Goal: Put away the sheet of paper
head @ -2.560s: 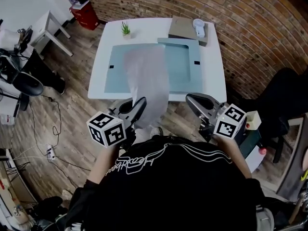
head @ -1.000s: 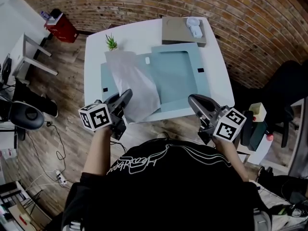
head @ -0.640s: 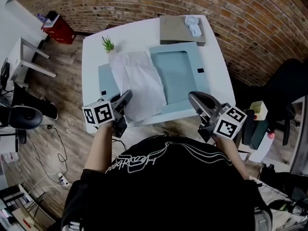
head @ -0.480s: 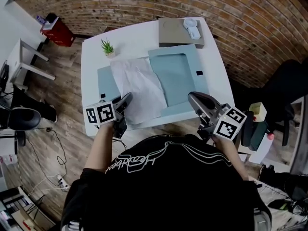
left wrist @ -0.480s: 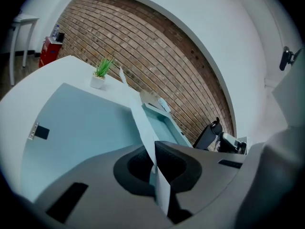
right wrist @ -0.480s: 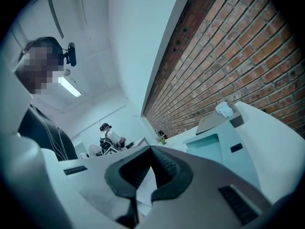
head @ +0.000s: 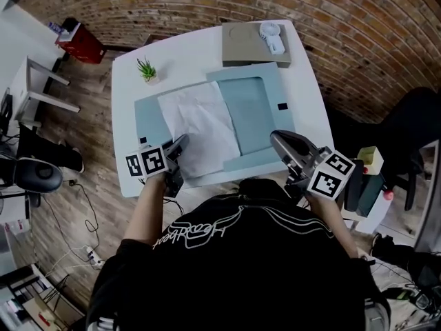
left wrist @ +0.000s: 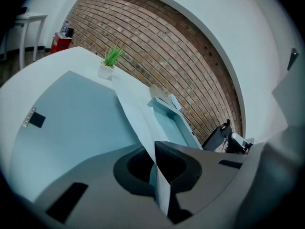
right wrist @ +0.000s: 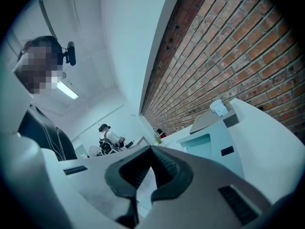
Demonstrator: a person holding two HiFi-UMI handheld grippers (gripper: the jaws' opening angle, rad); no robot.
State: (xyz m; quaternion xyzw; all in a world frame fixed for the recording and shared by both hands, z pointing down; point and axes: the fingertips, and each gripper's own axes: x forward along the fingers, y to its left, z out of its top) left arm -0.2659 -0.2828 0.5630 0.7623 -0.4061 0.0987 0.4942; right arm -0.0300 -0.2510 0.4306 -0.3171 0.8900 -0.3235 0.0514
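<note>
A white sheet of paper (head: 200, 126) lies over the left half of an open light-blue folder (head: 251, 105) on the white table (head: 200, 54). My left gripper (head: 180, 145) is shut on the sheet's near corner, low over the table's front edge. In the left gripper view the paper (left wrist: 138, 123) runs edge-on between the shut jaws (left wrist: 155, 149), across the folder (left wrist: 71, 118). My right gripper (head: 279, 140) hovers at the folder's near right corner, shut on nothing. The right gripper view shows its jaws (right wrist: 151, 149) closed, with the folder (right wrist: 209, 142) beyond.
A small potted plant (head: 146, 69) stands at the table's far left. A flat grey box (head: 251, 43) with a white object (head: 270, 32) on it sits at the far edge. A brick wall is behind the table. A black chair (head: 406, 136) is at the right.
The sheet, first hanging lifted from my left gripper, has come down to lie nearly flat on the folder's left half. The left gripper moved down toward the table's front edge. The right gripper barely moved.
</note>
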